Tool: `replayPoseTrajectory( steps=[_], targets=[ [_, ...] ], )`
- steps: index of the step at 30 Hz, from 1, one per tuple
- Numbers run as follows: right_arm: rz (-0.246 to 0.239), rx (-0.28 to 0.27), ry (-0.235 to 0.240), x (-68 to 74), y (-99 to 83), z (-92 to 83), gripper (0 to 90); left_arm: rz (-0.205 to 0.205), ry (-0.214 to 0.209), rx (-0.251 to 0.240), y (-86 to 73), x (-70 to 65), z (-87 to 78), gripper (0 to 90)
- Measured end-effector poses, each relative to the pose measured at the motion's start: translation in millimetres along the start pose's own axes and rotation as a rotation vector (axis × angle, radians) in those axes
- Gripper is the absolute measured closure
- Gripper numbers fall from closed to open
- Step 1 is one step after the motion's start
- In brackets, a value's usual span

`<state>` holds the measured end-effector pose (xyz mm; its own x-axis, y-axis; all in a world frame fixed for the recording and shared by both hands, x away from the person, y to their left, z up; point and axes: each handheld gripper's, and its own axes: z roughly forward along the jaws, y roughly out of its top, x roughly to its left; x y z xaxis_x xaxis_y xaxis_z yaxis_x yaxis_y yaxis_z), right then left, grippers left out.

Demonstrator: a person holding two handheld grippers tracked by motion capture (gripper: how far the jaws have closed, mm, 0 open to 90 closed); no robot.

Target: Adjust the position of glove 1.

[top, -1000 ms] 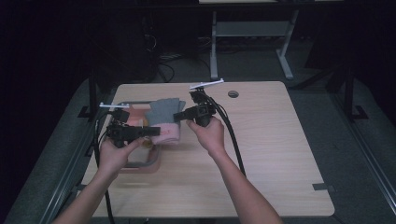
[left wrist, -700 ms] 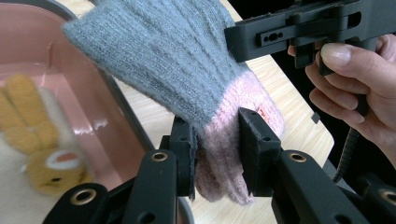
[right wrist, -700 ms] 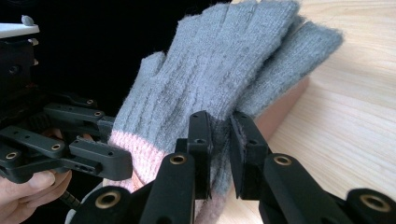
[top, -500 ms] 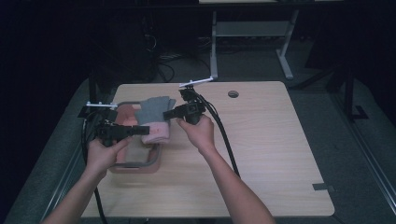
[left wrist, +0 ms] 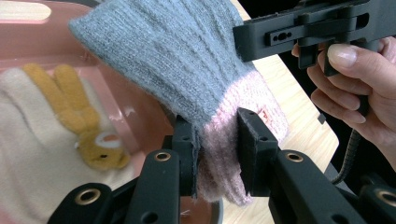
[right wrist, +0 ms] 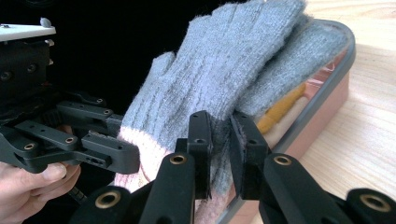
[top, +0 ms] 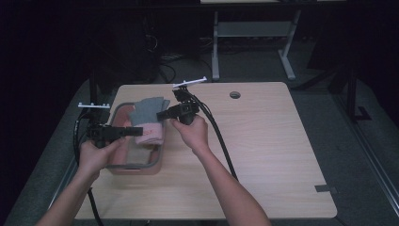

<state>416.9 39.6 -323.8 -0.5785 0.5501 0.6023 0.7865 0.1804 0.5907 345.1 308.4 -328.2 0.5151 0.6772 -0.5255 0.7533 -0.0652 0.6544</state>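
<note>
A grey knitted glove [top: 148, 110] with a pink cuff hangs over a pink bin [top: 136, 165] with a grey rim at the table's left. My left gripper [top: 136, 129] is shut on the pink cuff [left wrist: 224, 135], its pads pressing both sides. From the right, my right gripper [top: 160, 114] is shut on the grey knit near the cuff [right wrist: 219, 140]. In the bin lies a cream glove [left wrist: 32, 140] with yellow fingers, and another grey piece [right wrist: 299, 51] rests against the rim.
The bin's long rim [right wrist: 327, 70] runs beside bare wood on its right. A round cable hole [top: 235, 94] sits near the far edge, and a strip of tape [top: 324, 189] near the right front corner. Metal desk legs [top: 216, 47] stand beyond the table.
Both hands have shifted left with the grey glove between them, so it now hangs over the bin. Both grips have held.
</note>
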Motion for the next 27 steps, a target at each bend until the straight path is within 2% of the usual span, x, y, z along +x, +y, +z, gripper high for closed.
replayPoseTrajectory(
  steps=[14,27],
  targets=[
    [0.005,0.020,0.036,2.3,3.8,24.7,79.4,-0.019,0.028,-0.003,-5.8,17.9,-12.6,70.8],
    [0.023,0.053,0.041,-2.2,3.3,44.7,79.3,-0.043,0.054,0.014,-13.5,32.9,-11.7,70.8]
  ],
)
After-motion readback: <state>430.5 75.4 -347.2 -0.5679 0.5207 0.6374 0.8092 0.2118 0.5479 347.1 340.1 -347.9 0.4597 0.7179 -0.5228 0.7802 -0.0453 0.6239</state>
